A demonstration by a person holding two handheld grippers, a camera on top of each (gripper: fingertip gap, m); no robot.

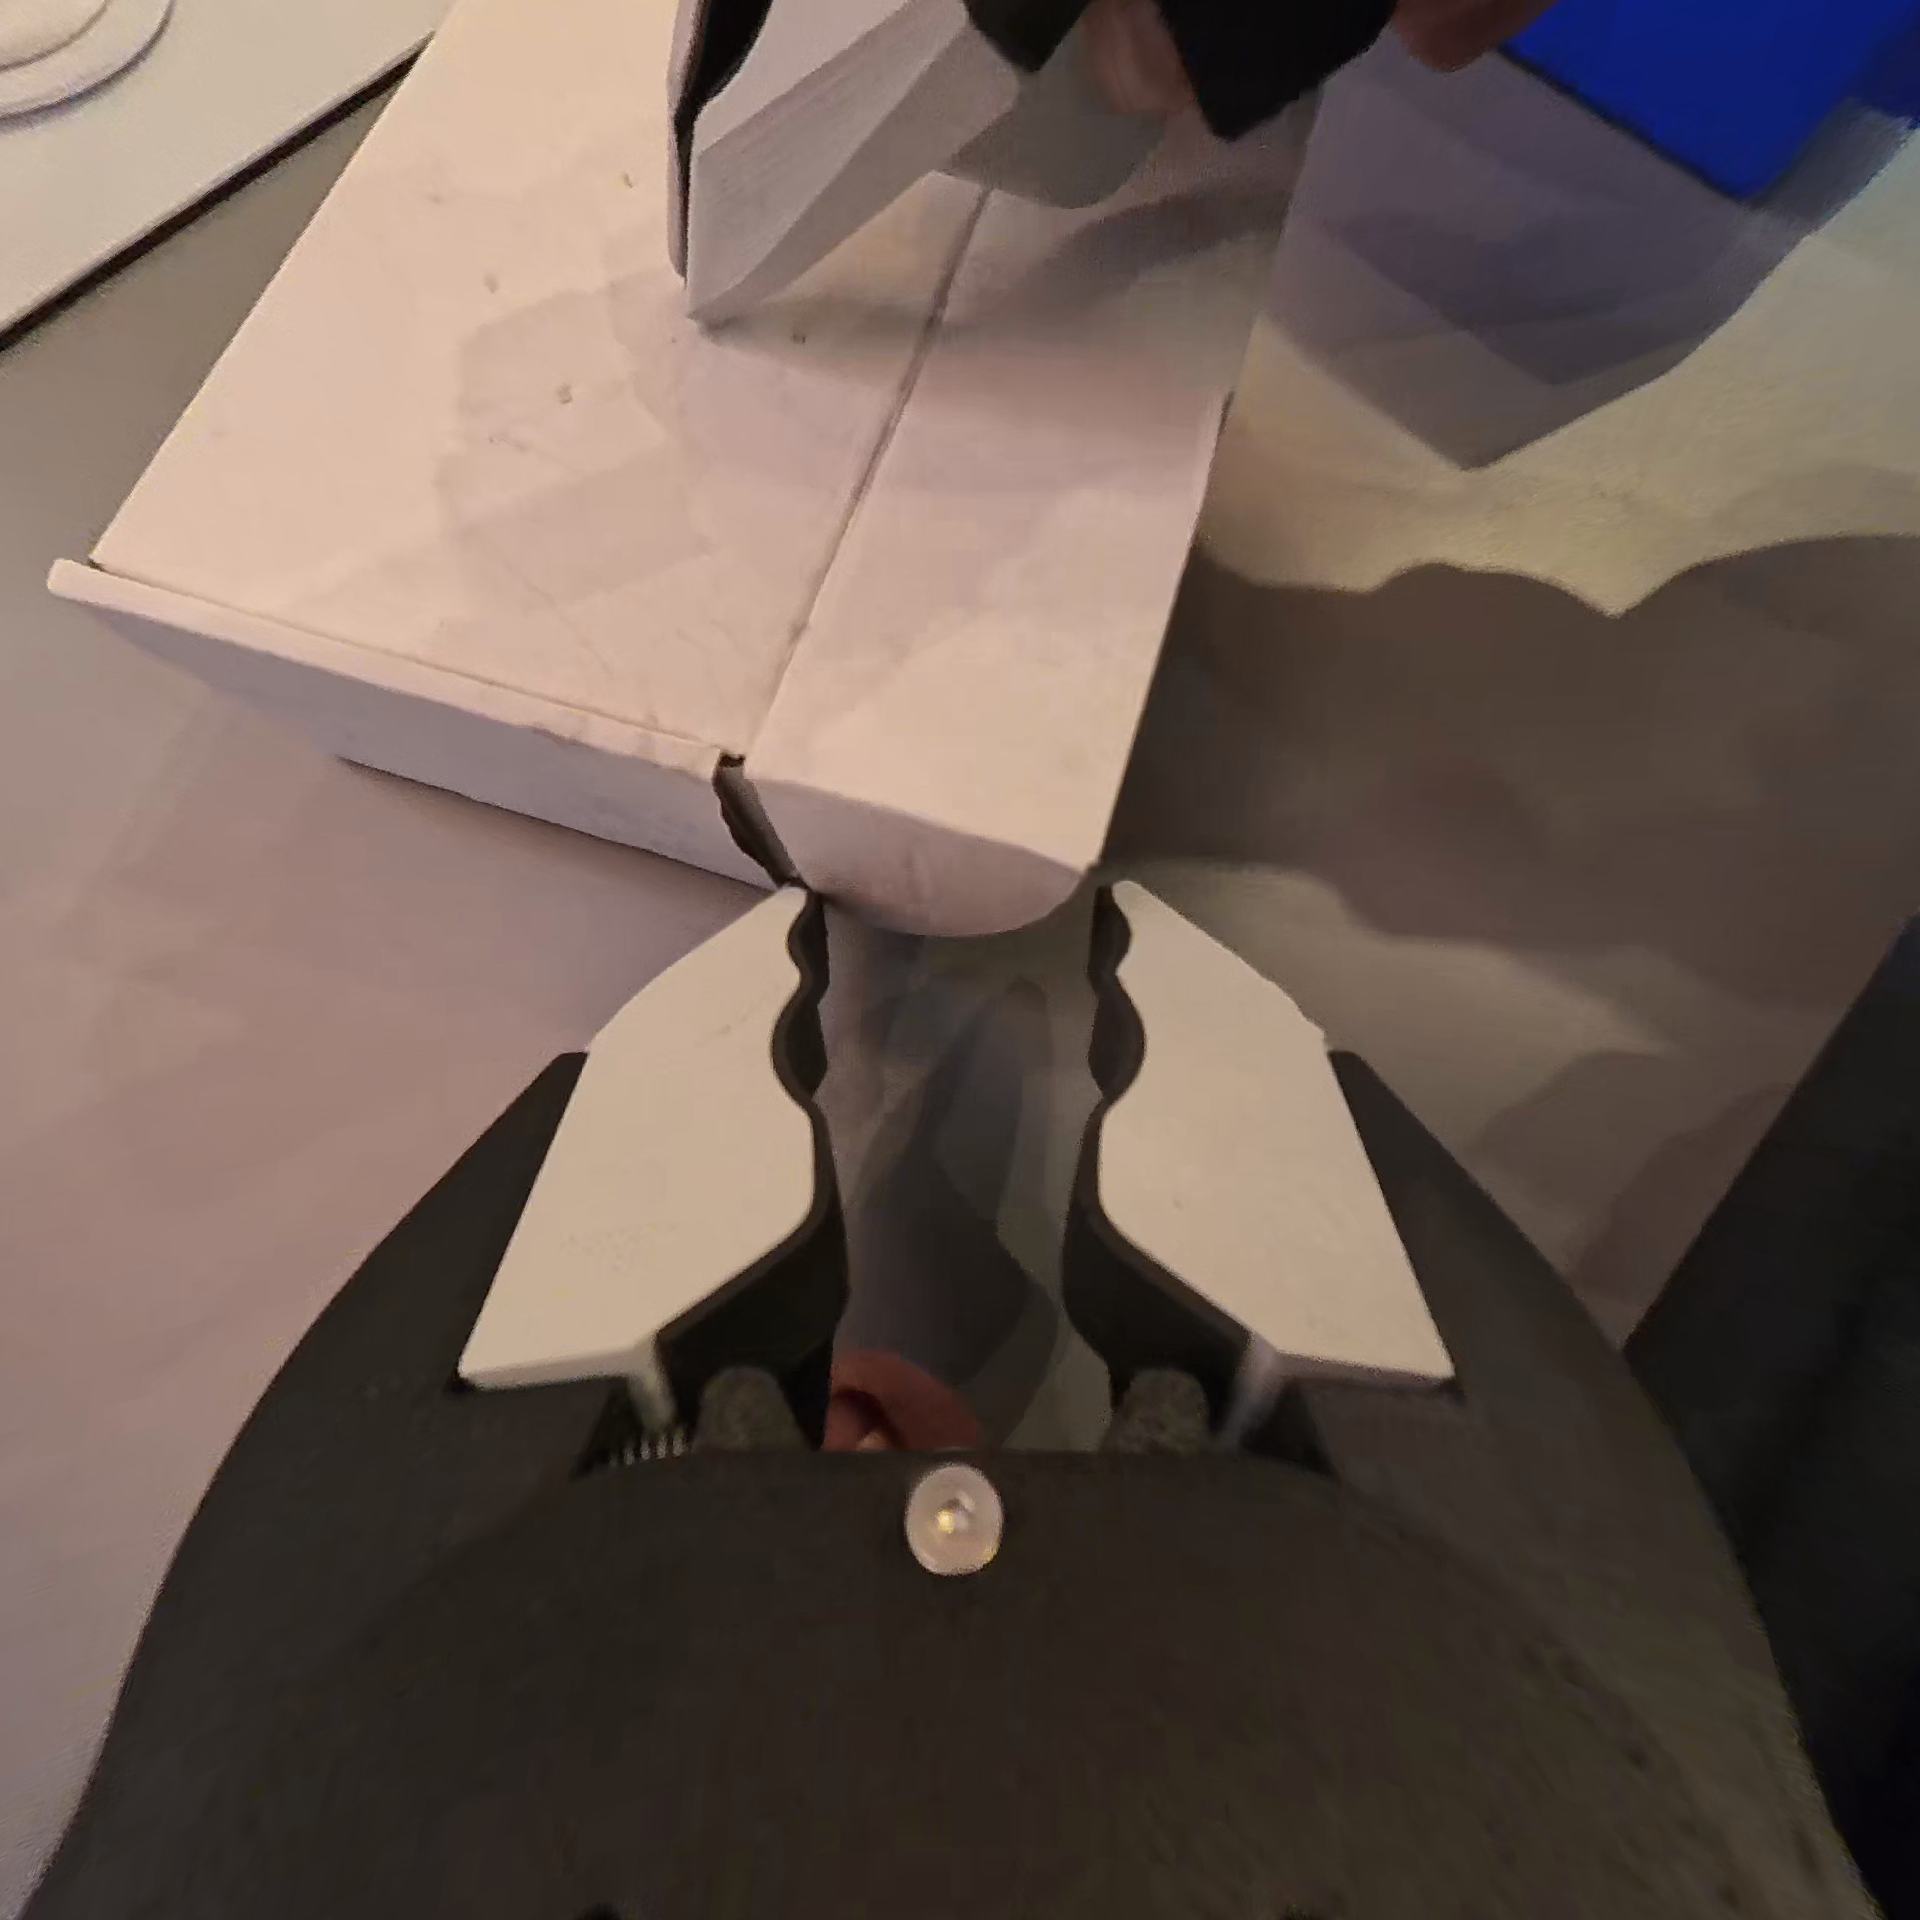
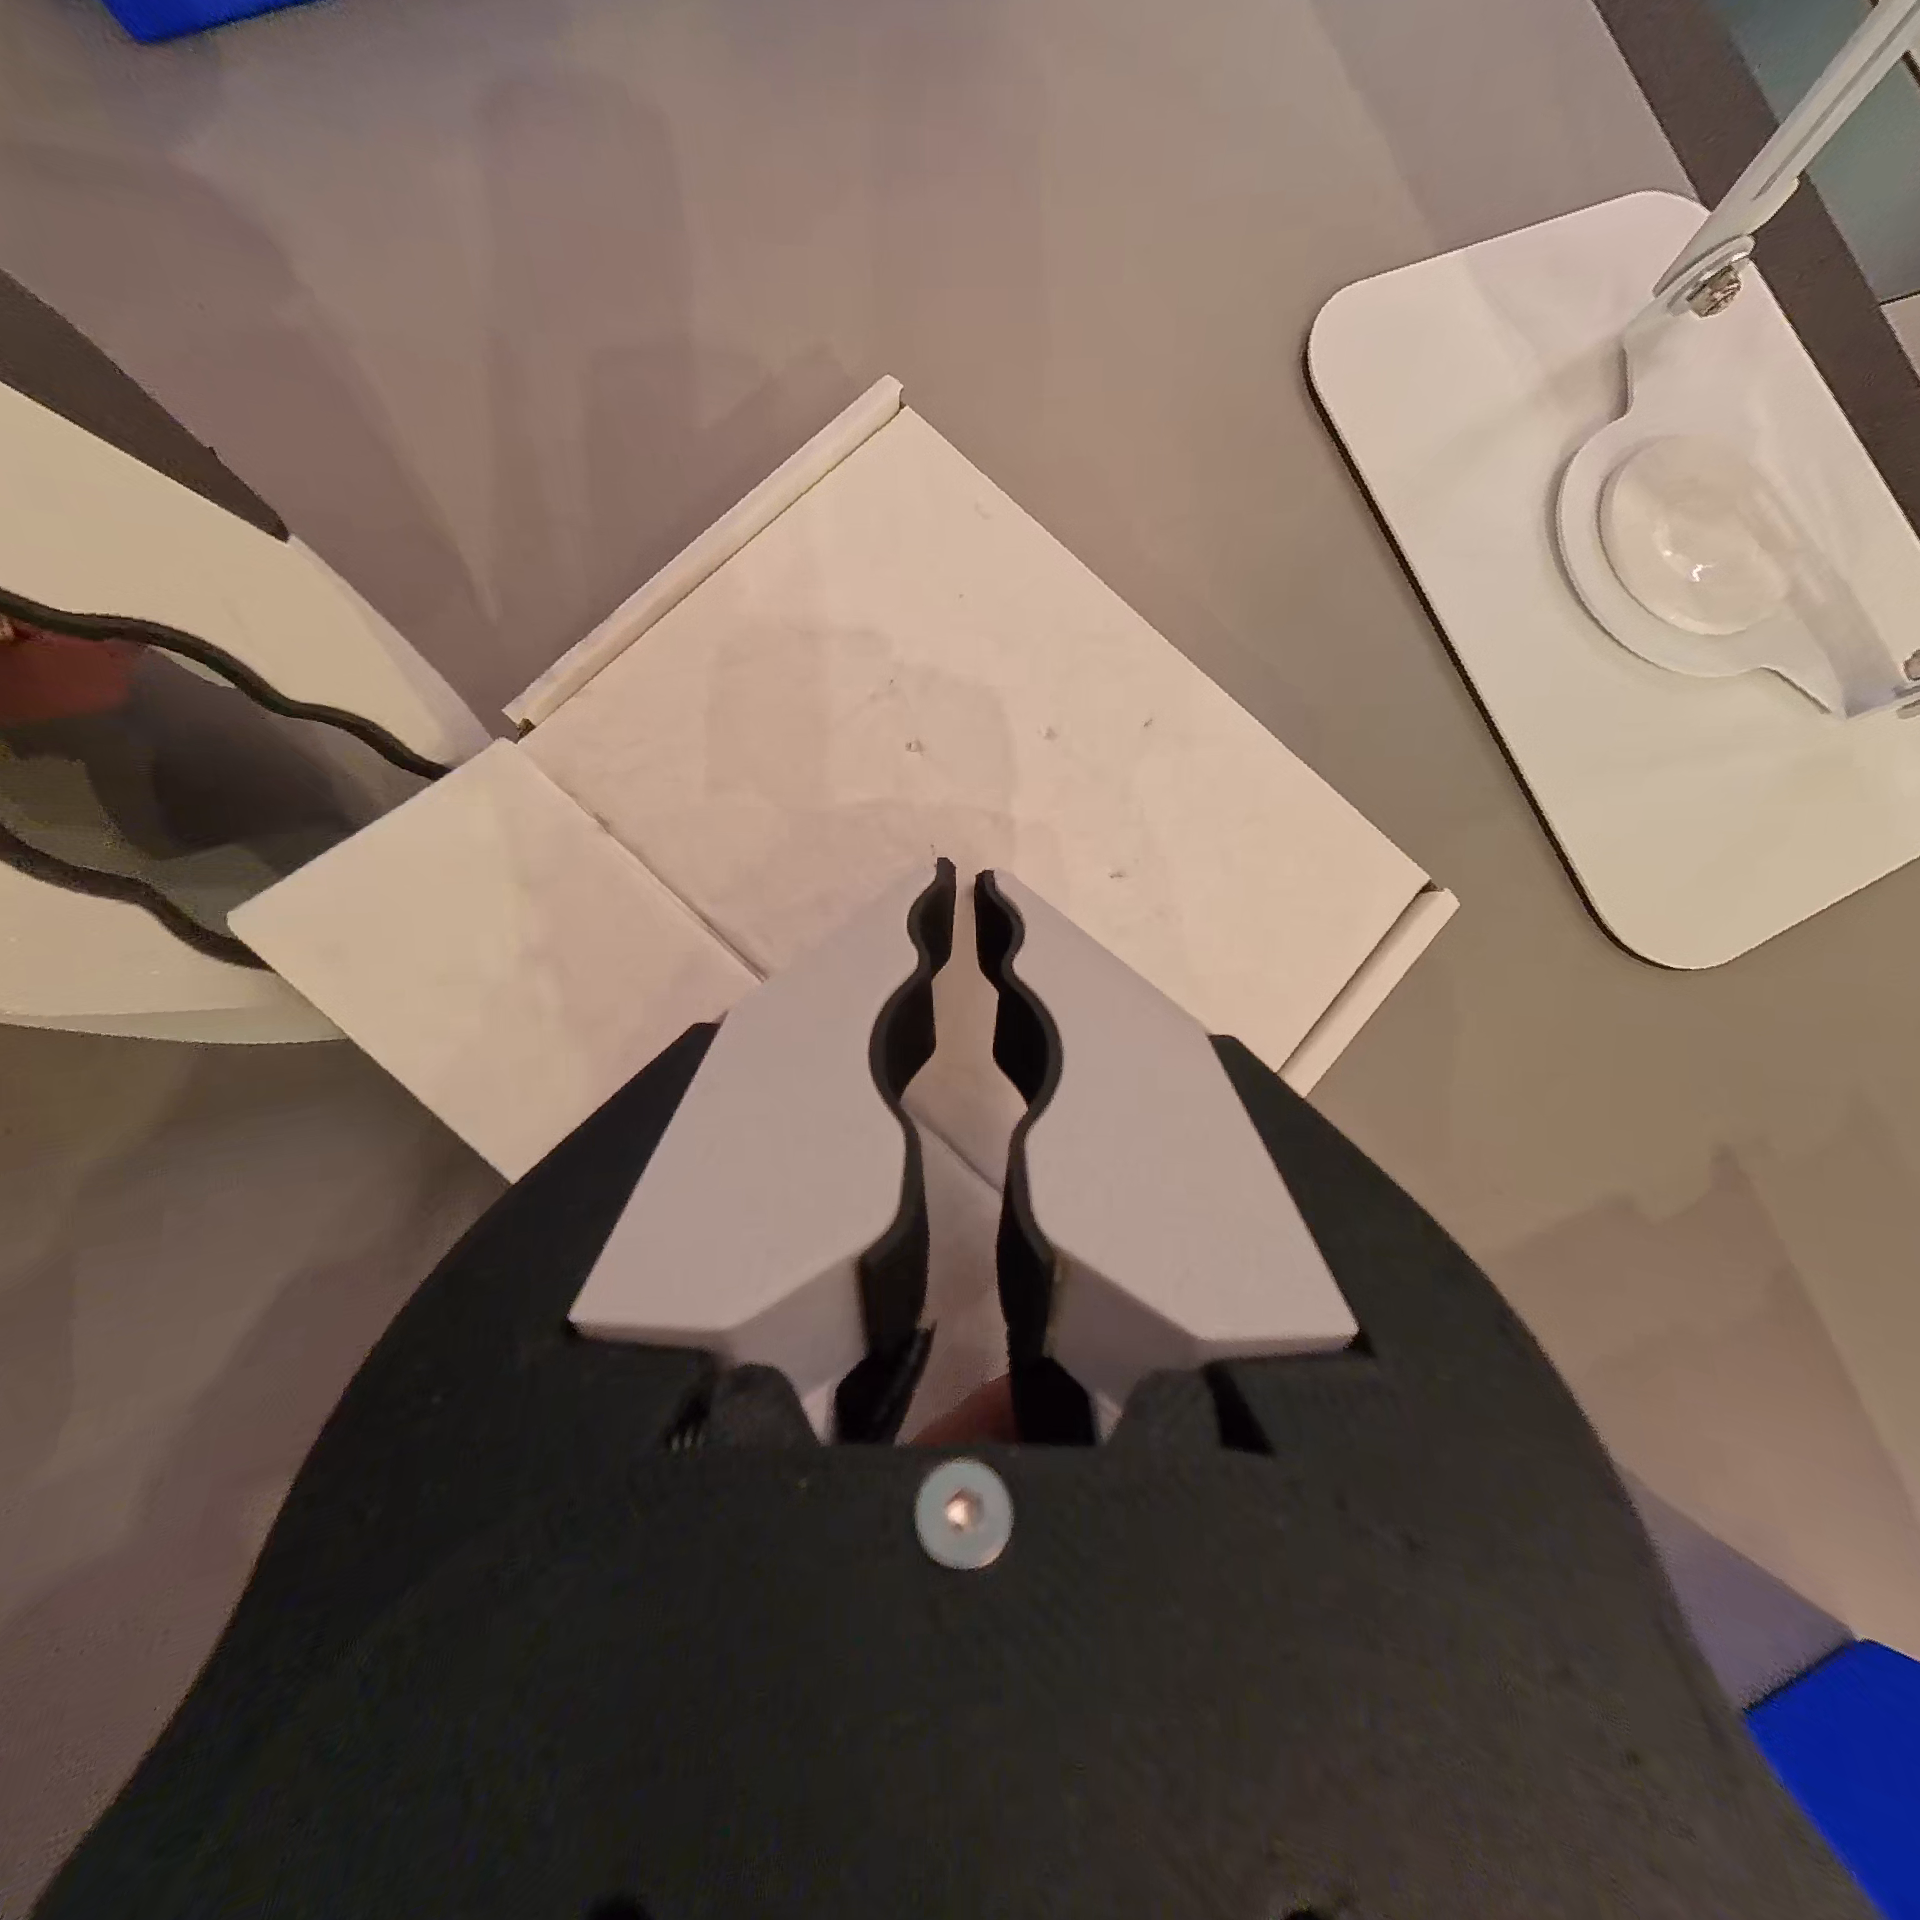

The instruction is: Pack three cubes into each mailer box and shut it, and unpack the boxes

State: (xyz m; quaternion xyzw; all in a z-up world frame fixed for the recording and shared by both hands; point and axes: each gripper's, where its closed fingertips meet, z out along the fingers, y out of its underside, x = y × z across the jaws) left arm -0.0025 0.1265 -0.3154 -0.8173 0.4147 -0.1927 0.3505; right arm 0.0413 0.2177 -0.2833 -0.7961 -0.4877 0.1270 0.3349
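Observation:
A white mailer box (image 1: 499, 520) lies on the grey table with its lid down flat. Its front flap (image 1: 987, 675) sticks out level, untucked. My left gripper (image 1: 956, 914) is open, and the flap's rounded end sits just at its fingertips, between them. My right gripper (image 2: 964, 878) is shut and empty, with its tips on or just over the middle of the lid (image 2: 935, 707). It also shows at the top of the left wrist view (image 1: 810, 177). The left gripper shows at the left edge of the right wrist view (image 2: 156, 582), by the flap (image 2: 499, 935). Whatever is inside the box is hidden.
A blue cube (image 1: 1714, 94) lies beyond the box on the right. Blue pieces also show at the top left (image 2: 156, 16) and lower right (image 2: 1839, 1756) of the right wrist view. A white stand base (image 2: 1507, 644) with a metal arm stands beside the box.

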